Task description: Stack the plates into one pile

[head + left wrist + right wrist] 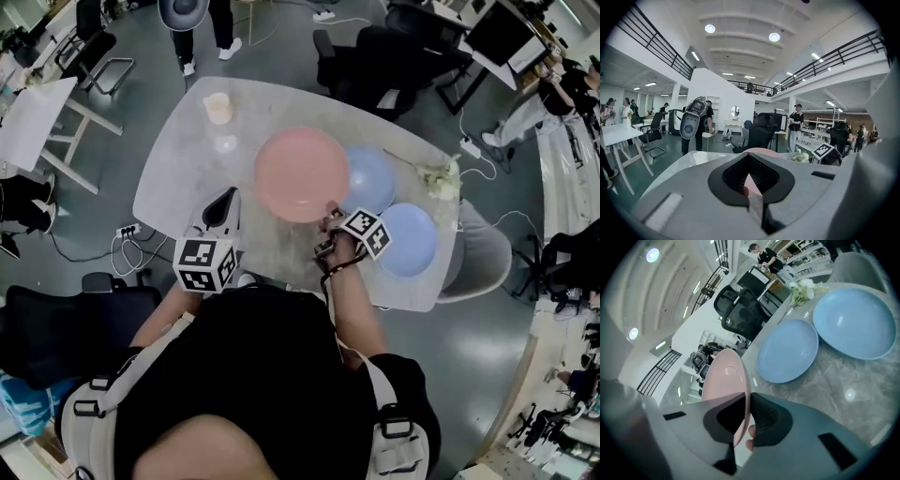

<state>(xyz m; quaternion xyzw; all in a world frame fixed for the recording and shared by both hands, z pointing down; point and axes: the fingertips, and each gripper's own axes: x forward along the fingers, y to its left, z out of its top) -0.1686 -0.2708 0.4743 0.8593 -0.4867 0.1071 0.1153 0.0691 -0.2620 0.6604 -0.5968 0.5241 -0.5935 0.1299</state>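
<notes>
The pink plate [302, 174] hangs tilted above the grey table [183, 164], and my right gripper [330, 216] is shut on its near rim. In the right gripper view the pink plate [724, 376] stands nearly edge-on between the pads of the right gripper [743, 401]. Two blue plates lie flat on the table to the right, one next to the pink plate [371, 180] [787, 350] and one nearer the edge [409, 240] [855, 322]. My left gripper [228, 195] [749, 155] hovers left of the pink plate [761, 151], shut and holding nothing.
A pale cup [217, 108] stands at the table's far left. A small bunch of flowers [438, 176] lies at the right edge beyond the blue plates. Black office chairs [375, 52] and people stand around the table.
</notes>
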